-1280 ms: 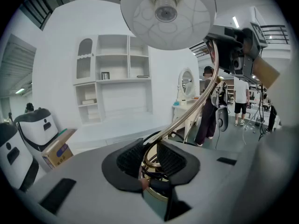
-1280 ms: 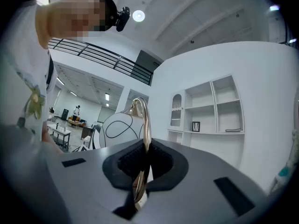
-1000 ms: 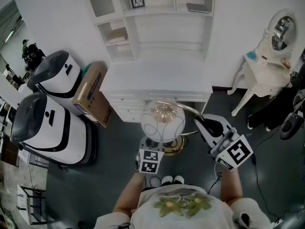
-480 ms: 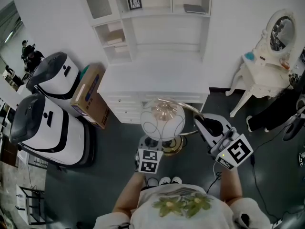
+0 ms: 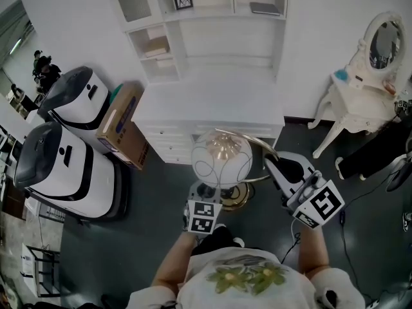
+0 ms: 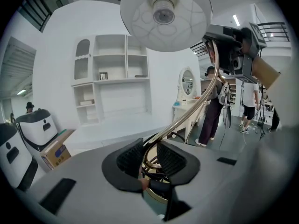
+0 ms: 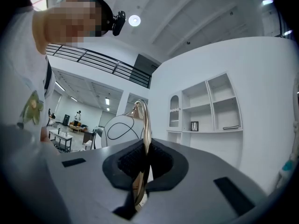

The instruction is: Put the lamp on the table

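The lamp has a white globe shade (image 5: pixel 221 159), a curved gold arm (image 5: pixel 262 148) and a round gold base (image 5: pixel 237 198). It hangs above the dark floor, in front of the white table (image 5: pixel 212 105). My left gripper (image 5: pixel 207 195) is shut on the gold stem just above the base (image 6: pixel 150 158), with the shade (image 6: pixel 163 13) overhead in its view. My right gripper (image 5: pixel 275 161) is shut on the gold arm (image 7: pixel 143 148), with the globe (image 7: pixel 120 129) behind its jaws. It also shows in the left gripper view (image 6: pixel 231 50).
White shelves (image 5: pixel 206 24) stand behind the table. Two white-and-black machines (image 5: pixel 61 153) and a cardboard box (image 5: pixel 122 124) are at the left. A white vanity with an oval mirror (image 5: pixel 364 85) stands at the right. A person (image 6: pixel 212 104) stands far off.
The lamp stays held by both grippers in nearly the same place. The right gripper has drifted slightly right, and the person's feet below have shifted.
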The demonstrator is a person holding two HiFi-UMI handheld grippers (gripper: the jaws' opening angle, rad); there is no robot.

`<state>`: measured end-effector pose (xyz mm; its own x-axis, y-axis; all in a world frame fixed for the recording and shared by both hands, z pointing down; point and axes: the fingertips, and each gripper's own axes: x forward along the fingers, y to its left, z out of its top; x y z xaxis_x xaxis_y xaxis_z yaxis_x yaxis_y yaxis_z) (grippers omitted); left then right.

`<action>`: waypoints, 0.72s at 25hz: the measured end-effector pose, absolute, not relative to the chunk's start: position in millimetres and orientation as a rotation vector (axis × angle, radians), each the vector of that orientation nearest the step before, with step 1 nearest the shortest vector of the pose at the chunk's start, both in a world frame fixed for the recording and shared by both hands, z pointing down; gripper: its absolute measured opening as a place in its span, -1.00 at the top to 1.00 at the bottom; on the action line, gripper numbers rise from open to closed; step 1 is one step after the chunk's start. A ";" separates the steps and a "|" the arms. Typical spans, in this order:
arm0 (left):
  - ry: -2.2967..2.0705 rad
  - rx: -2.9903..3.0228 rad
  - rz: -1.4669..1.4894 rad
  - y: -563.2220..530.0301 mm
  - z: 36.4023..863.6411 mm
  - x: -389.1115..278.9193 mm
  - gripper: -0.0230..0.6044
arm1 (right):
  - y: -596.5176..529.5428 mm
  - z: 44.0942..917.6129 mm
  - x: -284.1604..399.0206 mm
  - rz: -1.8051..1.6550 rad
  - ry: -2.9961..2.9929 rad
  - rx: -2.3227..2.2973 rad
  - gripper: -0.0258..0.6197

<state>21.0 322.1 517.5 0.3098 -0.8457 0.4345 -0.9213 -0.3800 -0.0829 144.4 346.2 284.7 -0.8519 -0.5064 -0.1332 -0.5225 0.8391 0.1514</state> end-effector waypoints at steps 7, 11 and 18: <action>-1.627 2.367 0.628 305.6 528.8 15.2 0.61 | 324.3 296.7 139.7 0.225 2.936 -0.814 0.83; -1.610 2.363 0.628 284.6 538.2 10.9 0.61 | 300.7 304.1 132.9 0.236 2.954 -0.830 0.83; -1.556 2.335 0.645 233.2 557.5 -2.5 0.61 | 245.2 313.3 115.4 0.257 2.983 -0.853 0.83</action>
